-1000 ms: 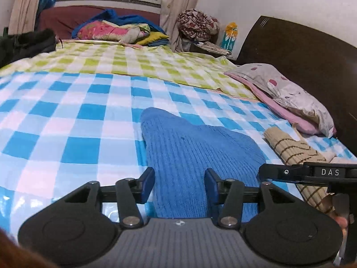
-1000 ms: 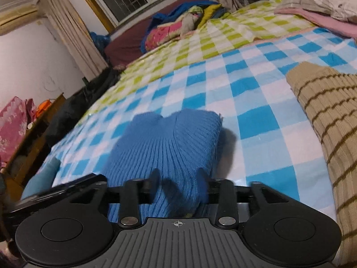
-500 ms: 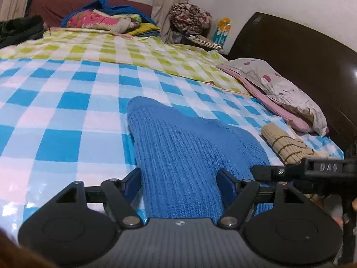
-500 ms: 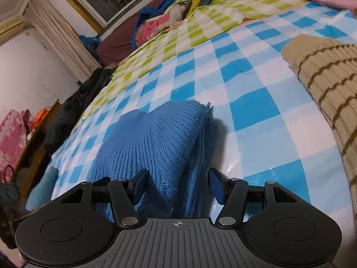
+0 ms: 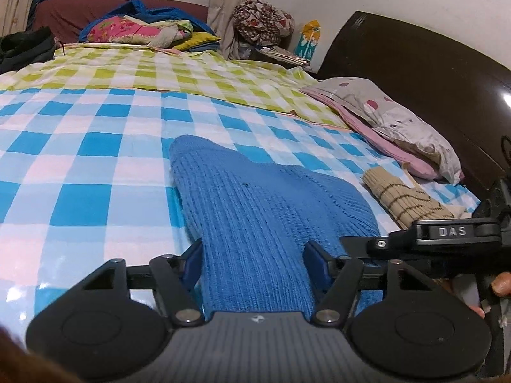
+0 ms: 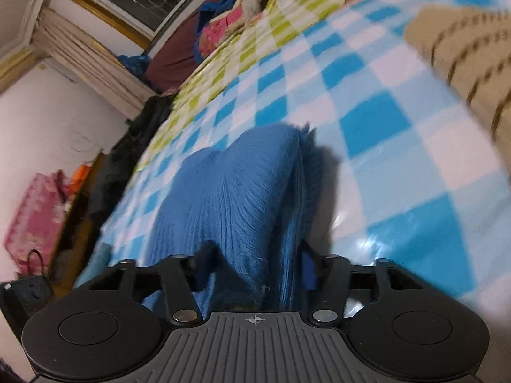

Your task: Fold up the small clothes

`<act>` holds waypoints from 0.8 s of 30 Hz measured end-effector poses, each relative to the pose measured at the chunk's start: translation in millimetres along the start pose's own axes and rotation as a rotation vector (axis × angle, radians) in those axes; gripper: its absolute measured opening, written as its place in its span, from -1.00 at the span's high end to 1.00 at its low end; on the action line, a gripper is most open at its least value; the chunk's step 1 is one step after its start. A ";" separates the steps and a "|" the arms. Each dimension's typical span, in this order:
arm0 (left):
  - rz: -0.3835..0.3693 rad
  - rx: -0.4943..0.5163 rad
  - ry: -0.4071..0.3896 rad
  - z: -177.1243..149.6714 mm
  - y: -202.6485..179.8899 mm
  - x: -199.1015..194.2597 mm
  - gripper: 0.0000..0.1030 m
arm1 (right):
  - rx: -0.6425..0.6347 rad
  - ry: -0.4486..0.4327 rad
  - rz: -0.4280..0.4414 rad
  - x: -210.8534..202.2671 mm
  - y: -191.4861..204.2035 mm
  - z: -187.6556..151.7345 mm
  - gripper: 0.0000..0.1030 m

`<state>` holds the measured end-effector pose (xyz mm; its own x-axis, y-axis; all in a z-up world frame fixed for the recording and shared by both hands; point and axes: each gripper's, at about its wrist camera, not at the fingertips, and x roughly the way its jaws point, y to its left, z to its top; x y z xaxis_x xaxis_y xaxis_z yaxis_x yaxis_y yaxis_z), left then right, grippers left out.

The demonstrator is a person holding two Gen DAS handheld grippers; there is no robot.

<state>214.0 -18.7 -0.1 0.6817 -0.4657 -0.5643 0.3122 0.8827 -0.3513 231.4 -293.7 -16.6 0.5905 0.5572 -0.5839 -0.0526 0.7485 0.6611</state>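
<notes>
You see a solid blue ribbed knit garment (image 5: pixel 255 210) on a blue-and-white checked sheet (image 5: pixel 80 166). Beyond lies a green-and-white checked sheet (image 5: pixel 179 76); beside it, a beige garment with brown stripes (image 5: pixel 402 198).

One readable mark: white capitals "DAS" on the right gripper (image 5: pixel 447 239), its black body poking in at three o'clock of the left wrist view. Nothing legible in the right wrist view.

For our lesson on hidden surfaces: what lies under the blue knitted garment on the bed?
The blue knitted garment lies on the blue-and-white checked sheet, which shows all around it. The part of the sheet beneath the garment is covered, so anything lying there cannot be seen.
</notes>
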 end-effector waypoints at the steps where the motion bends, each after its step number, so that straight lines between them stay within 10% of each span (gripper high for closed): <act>1: -0.002 0.003 0.003 -3.1 -0.2 -5.7 -0.32 | -0.003 0.005 0.005 -1.0 2.3 -2.2 0.20; 24: 0.155 0.169 -0.007 -46.5 -29.3 -64.6 -0.33 | -0.112 -0.049 -0.207 -51.3 36.5 -88.6 0.29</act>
<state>130.0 -17.5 11.9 0.7344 -0.3236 -0.5966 0.3091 0.9420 -0.1305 127.8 -263.1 -4.3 0.6366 0.3718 -0.6757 -0.0136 0.8814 0.4722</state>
